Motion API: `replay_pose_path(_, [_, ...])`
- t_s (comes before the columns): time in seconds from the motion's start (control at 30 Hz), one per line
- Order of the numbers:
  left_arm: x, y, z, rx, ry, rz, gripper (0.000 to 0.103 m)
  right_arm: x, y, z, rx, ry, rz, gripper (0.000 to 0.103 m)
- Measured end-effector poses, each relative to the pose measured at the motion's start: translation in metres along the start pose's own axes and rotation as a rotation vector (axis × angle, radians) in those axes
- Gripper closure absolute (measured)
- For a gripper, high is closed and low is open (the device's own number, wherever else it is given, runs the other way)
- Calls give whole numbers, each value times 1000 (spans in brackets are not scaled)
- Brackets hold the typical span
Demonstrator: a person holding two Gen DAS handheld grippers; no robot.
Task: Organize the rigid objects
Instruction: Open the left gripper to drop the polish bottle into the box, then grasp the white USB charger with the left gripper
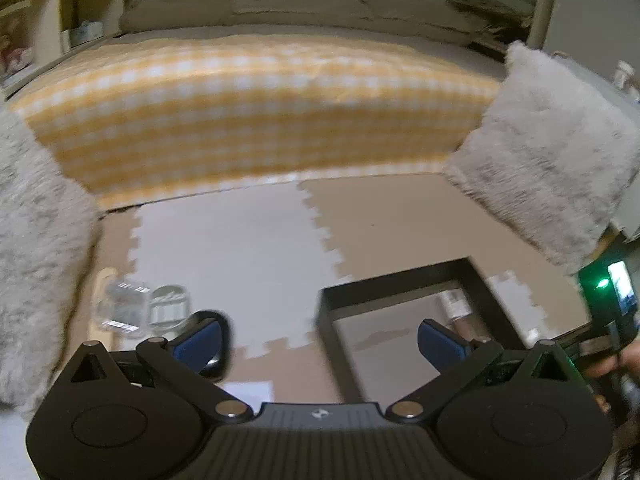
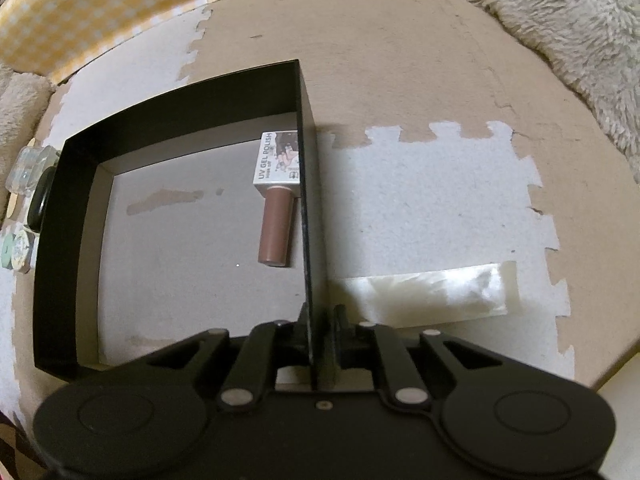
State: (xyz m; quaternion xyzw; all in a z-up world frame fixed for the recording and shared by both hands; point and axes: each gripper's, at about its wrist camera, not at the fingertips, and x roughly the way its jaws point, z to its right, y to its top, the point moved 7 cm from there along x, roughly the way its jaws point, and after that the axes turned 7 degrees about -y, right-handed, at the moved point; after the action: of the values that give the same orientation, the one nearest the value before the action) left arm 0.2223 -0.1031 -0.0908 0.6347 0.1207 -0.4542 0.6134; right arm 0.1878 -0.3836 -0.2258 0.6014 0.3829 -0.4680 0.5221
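Note:
A black open box (image 2: 184, 96) lies on the foam floor mat; it also shows in the left wrist view (image 1: 400, 284). Inside it, against the right wall, lies a UV gel polish bottle (image 2: 277, 196) with a brown cap. My right gripper (image 2: 320, 320) is shut on the box's right wall. My left gripper (image 1: 320, 340) is open and empty above the mat, left of the box. Clear glass jars (image 1: 140, 304) and a black round object (image 1: 218, 344) lie beside its left finger.
A bed with a yellow checked blanket (image 1: 256, 112) stands behind the mat. Fluffy grey cushions (image 1: 552, 152) flank it on both sides. Small jars and round tins (image 2: 20, 216) lie left of the box. A clear plastic sheet (image 2: 432, 292) lies right of it.

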Motion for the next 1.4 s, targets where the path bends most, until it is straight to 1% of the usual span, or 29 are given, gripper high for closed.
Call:
replay_pose_path(0.1, [1,-9,-17,-9,23,-12,0,0,0,-1,-7,-6,1,90])
replay_pose_path(0.17, [5,-18,-29,-36,26,-28,0,1,1,-2,-9,-9,0,90])
replay_pose_path(0.43, [36,-59,-69,-175,66,-145,0,2,2,-7,-24,-31,-2,90])
replay_pose_path(0.57, [49,-69,-80,-264,41,-180,0,3,2,-10,-36,-38,1,91])
replay_pose_path(0.6, [54,-71,-82,-290,35,-192,1,3,2,-10,-36,-38,1,91])
replay_pose_path(0.67, [62,-75,-84,-324,25,-209,8,3,2,-10,-39,-38,2,91])
replay_pose_path(0.7, [66,-76,-86,-342,15,-212,14,3,2,-10,-42,-39,3,91])
replay_pose_path(0.73, [70,-77,-87,-355,9,-214,17,3,2,-11,-44,-40,3,91])
replay_pose_path(0.8, [76,-76,-88,-353,11,-208,19,3,2,-12,-50,-36,4,92])
replay_pose_path(0.87, [80,-74,-88,-327,16,-199,23,3,2,-13,-59,-40,5,92])
replay_pose_path(0.93, [84,-73,-89,-311,15,-194,24,2,2,-14,-63,-42,6,93])
replay_pose_path(1.03, [91,-74,-92,-325,19,-196,25,2,1,-14,-63,-42,6,93])
replay_pose_path(1.07, [94,-74,-93,-334,20,-196,27,2,1,-14,-65,-43,6,93])
replay_pose_path(1.1, [96,-75,-94,-340,20,-194,33,2,1,-14,-66,-44,6,93])
replay_pose_path(1.17, [100,-73,-95,-342,30,-184,36,2,1,-15,-67,-45,6,93])
replay_pose_path(1.2, [101,-72,-94,-329,33,-181,40,2,1,-15,-66,-45,6,93])
replay_pose_path(1.33, [101,-71,-90,-301,39,-195,40,2,1,-15,-63,-42,5,94])
replay_pose_path(1.4, [100,-72,-91,-308,40,-203,40,2,1,-15,-63,-42,6,94])
